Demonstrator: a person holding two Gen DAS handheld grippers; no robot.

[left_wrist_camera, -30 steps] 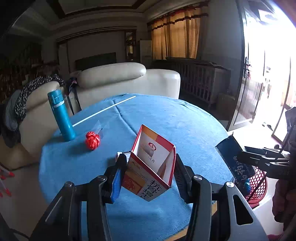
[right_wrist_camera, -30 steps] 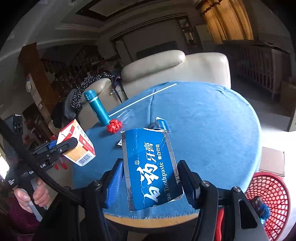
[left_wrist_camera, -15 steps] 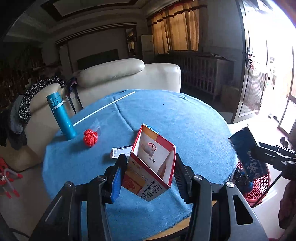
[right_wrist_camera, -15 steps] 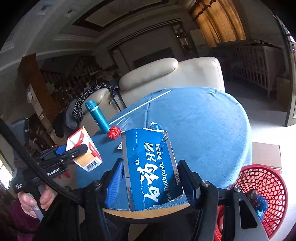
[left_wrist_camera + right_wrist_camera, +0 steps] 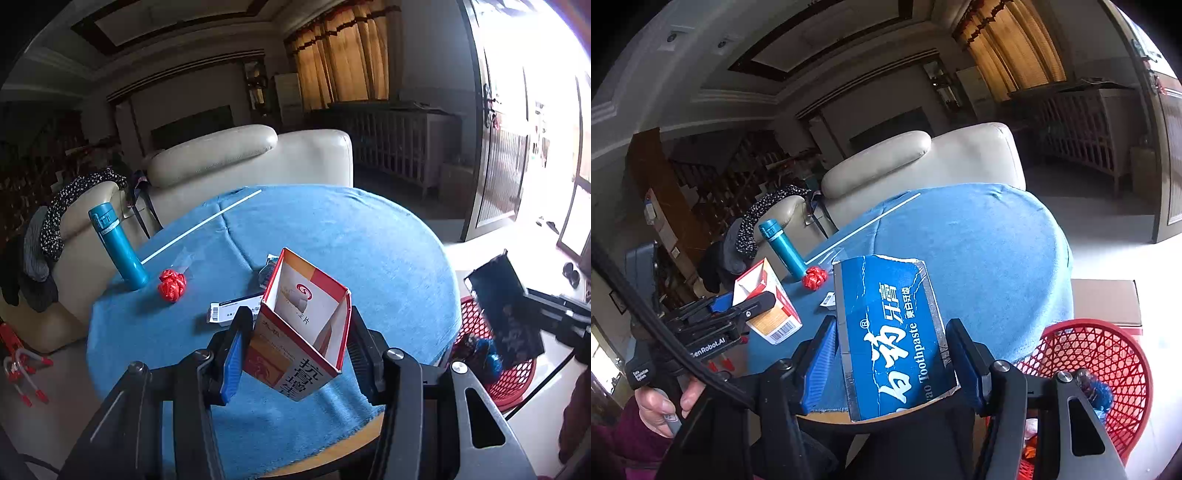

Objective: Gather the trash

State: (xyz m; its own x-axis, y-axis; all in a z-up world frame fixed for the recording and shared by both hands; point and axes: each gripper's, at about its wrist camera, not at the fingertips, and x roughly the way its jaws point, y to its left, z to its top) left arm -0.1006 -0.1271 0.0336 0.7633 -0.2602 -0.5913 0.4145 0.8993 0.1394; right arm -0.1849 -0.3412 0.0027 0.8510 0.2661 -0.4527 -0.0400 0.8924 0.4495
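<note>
My left gripper (image 5: 295, 350) is shut on an open red and white medicine box (image 5: 303, 332), held above the near edge of the blue-clothed round table (image 5: 351, 240). My right gripper (image 5: 892, 354) is shut on a flattened blue toothpaste box (image 5: 890, 332), held off the table's right edge beside the red mesh basket (image 5: 1108, 354). The basket (image 5: 513, 376) holds a little trash. The right gripper with its dark box (image 5: 506, 306) hangs over the basket in the left wrist view. A red crumpled wrapper (image 5: 171, 286), a white barcode slip (image 5: 229, 312) and a small blue packet (image 5: 267, 267) lie on the table.
A teal flask (image 5: 118, 247) stands at the table's left edge. A thin white stick (image 5: 203, 225) lies across the far cloth. A cream sofa (image 5: 240, 166) stands behind the table. A cardboard box (image 5: 1108, 302) sits on the floor beyond the basket.
Both grippers have pulled back and up from the table with their boxes. The right gripper has swung right, bringing the toothpaste box over the red basket.
</note>
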